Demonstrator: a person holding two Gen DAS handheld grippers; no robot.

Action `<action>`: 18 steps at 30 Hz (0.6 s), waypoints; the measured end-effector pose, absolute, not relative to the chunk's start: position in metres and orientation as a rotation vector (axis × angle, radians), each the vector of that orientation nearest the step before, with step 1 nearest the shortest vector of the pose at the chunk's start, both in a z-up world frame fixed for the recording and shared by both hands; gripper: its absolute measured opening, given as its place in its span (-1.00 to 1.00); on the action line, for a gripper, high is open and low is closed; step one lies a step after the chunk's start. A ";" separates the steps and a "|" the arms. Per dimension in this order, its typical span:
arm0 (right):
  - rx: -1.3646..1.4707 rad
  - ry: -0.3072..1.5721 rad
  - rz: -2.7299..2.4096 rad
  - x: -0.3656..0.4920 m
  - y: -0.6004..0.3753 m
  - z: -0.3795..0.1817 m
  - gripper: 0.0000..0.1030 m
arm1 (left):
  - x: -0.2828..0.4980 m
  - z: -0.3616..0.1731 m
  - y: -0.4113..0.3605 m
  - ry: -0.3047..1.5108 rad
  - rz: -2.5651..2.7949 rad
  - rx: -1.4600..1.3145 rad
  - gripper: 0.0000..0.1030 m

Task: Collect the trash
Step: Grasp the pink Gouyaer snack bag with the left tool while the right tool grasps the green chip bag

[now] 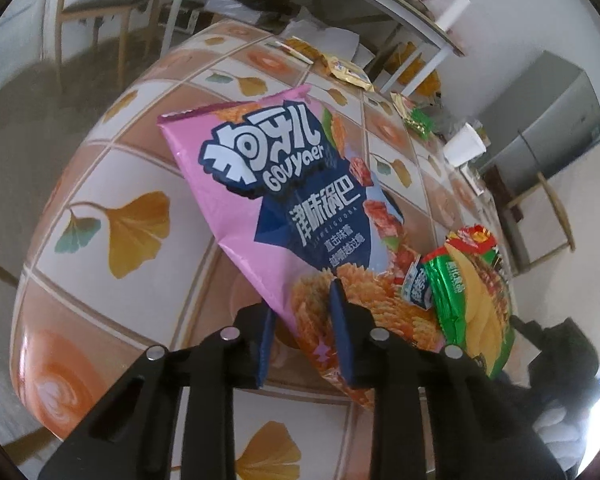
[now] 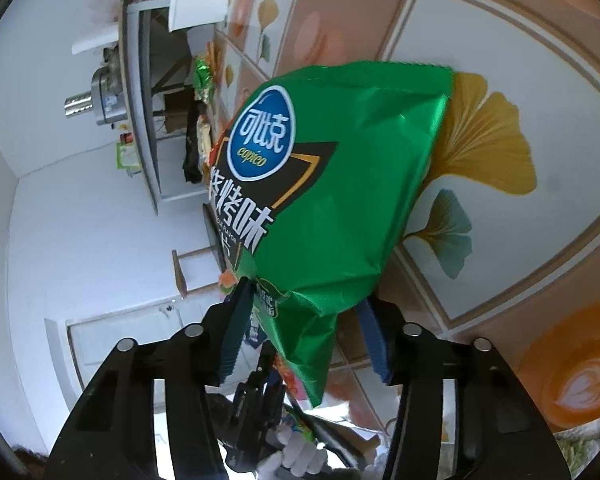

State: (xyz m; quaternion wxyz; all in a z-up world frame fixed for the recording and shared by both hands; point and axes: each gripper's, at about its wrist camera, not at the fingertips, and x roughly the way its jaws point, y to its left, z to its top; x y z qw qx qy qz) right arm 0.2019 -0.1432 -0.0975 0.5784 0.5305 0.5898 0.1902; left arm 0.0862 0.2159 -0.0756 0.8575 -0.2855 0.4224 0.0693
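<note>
The left gripper pinches the bottom end of a pink bag, its blue fingers pressed onto the crinkled foil from either side. The bag is off the table and stands out ahead of the fingers, its long axis running forward and up to the sealed top edge.

The right gripper has a green bag between its fingers. They stand fairly wide, with the bag's gathered bottom bunched in the gap, so it looks like a hold on a thick wad of foil, though how firm the pinch is I cannot tell. This bag also stands clear of the table, pointing forward from the fingers. In the left view the green bag hangs just to the right of the pink one, nearly touching it, so the two hands are close together over the near edge.

More trash lies toward the far edge: a yellow wrapper, a small green packet and a white cup by the right-hand side.

With both grippers loaded, I judge the next move to be a drop-off rather than another pick. No bin shows in either view, so which way the bags must travel cannot be read here. Both bags trail far ahead of the fingers, and those free ends would lead any swing.
</note>
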 end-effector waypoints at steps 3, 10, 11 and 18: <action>1.269 1.380 0.442 0.199 -0.148 -0.101 -0.23 | 0.087 -0.076 0.214 0.889 0.143 -0.574 -0.60; 1.331 1.372 0.465 0.193 -0.156 -0.108 -0.37 | 0.088 -0.072 0.207 0.887 0.130 -0.544 -0.76; 1.338 1.369 0.471 0.192 -0.158 -0.108 -0.41 | 0.087 -0.071 0.207 0.884 0.129 -0.540 -0.78; 1.378 1.344 0.500 0.190 -0.167 -0.107 -0.47 | 0.085 -0.064 0.202 0.862 0.109 -0.529 -0.83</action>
